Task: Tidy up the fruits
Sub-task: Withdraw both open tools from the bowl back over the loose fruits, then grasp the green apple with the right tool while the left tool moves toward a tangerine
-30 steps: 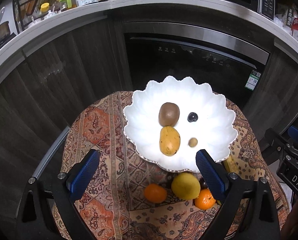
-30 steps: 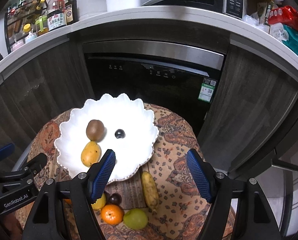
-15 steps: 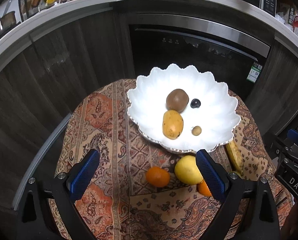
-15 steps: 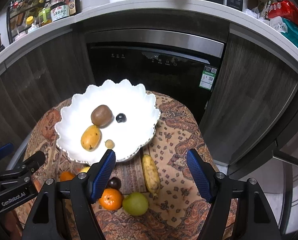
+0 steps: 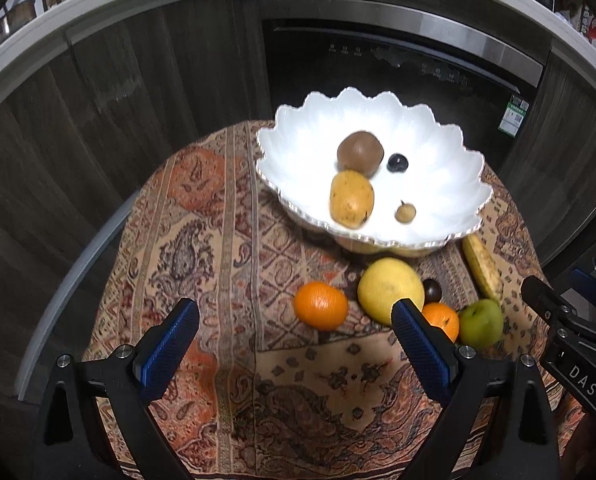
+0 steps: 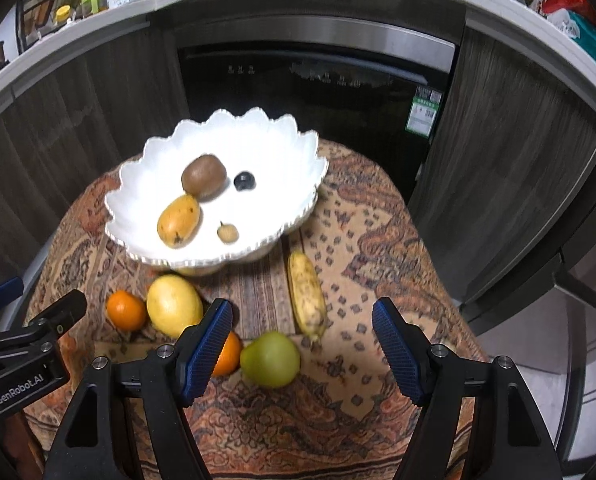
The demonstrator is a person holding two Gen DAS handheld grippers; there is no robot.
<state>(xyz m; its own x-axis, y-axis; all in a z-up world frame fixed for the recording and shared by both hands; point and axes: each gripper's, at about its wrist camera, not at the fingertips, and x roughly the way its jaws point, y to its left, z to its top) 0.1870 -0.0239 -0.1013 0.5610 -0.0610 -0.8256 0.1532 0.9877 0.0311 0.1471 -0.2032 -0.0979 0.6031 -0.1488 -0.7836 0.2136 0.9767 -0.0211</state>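
Two grippers hung over a round table [image 5: 226,240] draped in a patterned cloth, both tilted down and both with jaws spread wide and nothing between the blue pads.

From the left gripper [image 5: 294,332], an orange [image 5: 321,305] lay just ahead between the fingers. A large yellow fruit [image 5: 390,290] sat ahead near the right finger, with a small dark fruit [image 5: 433,290] just past it. A second orange [image 5: 442,320] was partly hidden behind that finger, and a green apple [image 5: 481,323] lay outside it to the right. A banana [image 5: 483,268] lay farther ahead on the right.

Well ahead stood a white scalloped bowl [image 5: 450,160] holding a kiwi [image 5: 360,151], a mango [image 5: 351,199], a dark berry [image 5: 397,163] and a small tan fruit [image 5: 405,213].

From the right gripper [image 6: 302,318], the green apple [image 6: 270,359] lay just ahead between the fingers, close to the left one. The banana [image 6: 307,295] lay just beyond, pointing toward the bowl [image 6: 282,148]. The other gripper's black frame showed at the far left.
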